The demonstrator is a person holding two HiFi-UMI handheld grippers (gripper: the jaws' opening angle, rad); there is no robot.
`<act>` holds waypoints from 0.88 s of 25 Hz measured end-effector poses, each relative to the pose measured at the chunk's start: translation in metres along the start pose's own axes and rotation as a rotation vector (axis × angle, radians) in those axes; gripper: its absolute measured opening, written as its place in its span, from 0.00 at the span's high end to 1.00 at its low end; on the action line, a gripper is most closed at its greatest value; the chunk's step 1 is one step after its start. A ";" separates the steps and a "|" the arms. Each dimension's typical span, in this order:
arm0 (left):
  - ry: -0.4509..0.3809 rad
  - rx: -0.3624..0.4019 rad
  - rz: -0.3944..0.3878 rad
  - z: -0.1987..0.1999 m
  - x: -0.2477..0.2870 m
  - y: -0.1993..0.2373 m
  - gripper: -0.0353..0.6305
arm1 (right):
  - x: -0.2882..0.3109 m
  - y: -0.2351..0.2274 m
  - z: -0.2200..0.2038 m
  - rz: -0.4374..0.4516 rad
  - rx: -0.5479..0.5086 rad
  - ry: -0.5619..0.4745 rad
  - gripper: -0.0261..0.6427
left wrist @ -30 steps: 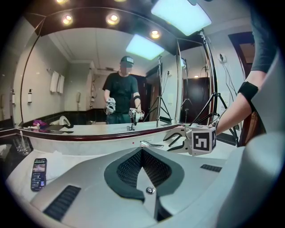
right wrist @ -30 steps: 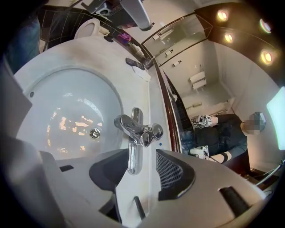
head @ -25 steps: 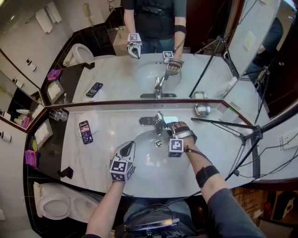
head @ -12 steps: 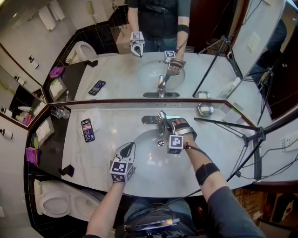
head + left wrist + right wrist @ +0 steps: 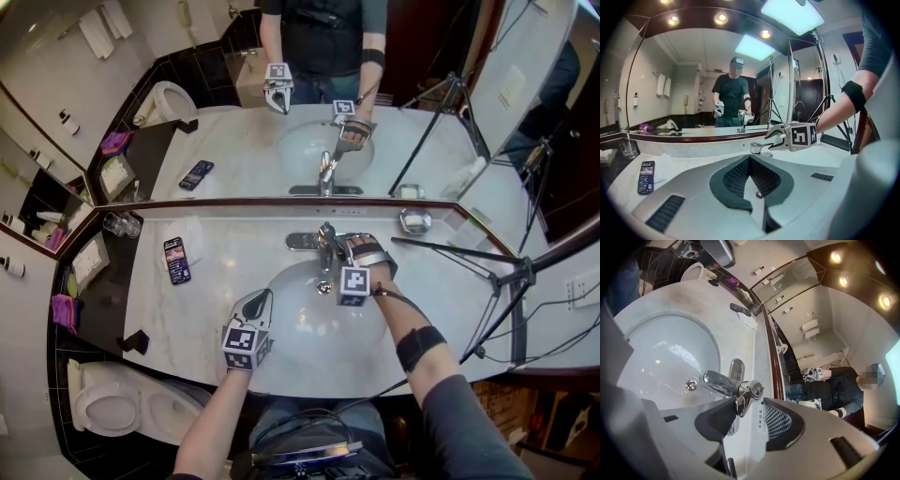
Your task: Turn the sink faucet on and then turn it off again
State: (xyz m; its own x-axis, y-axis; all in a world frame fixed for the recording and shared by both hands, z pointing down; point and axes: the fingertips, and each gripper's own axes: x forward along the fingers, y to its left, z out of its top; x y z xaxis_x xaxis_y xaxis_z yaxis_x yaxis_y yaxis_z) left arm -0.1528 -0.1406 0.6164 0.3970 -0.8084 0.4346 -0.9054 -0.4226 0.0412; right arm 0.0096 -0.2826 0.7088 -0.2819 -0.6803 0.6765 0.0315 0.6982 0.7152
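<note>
The chrome faucet (image 5: 323, 246) stands at the back edge of the counter (image 5: 216, 309), behind the basin (image 5: 305, 333) and just under the mirror (image 5: 234, 155). Its lever (image 5: 746, 397) sits between the spread jaws of the right gripper (image 5: 749, 420), which are not clamped on it. The left gripper (image 5: 750, 159), jaws together and empty, hovers at the basin's front-left rim.
</note>
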 end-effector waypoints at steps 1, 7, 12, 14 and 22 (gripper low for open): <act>0.002 -0.001 0.000 -0.001 0.000 0.000 0.95 | 0.000 0.000 0.000 -0.002 0.003 -0.002 0.66; 0.004 -0.002 0.007 -0.001 0.002 0.002 0.95 | 0.000 -0.018 0.003 -0.029 0.048 -0.013 0.66; -0.001 -0.007 -0.001 -0.001 0.004 0.000 0.95 | 0.000 -0.021 0.004 -0.017 0.054 -0.019 0.66; -0.001 -0.010 0.000 -0.001 0.004 0.002 0.95 | 0.001 -0.024 0.005 -0.018 0.053 -0.022 0.66; -0.003 -0.016 0.010 -0.002 0.003 0.005 0.95 | 0.001 -0.042 0.013 -0.008 0.127 -0.036 0.66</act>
State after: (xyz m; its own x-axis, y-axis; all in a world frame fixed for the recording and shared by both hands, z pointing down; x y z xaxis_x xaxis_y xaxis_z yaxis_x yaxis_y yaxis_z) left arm -0.1567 -0.1443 0.6197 0.3879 -0.8138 0.4327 -0.9118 -0.4075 0.0510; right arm -0.0042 -0.3098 0.6777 -0.3159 -0.6793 0.6623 -0.0920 0.7167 0.6913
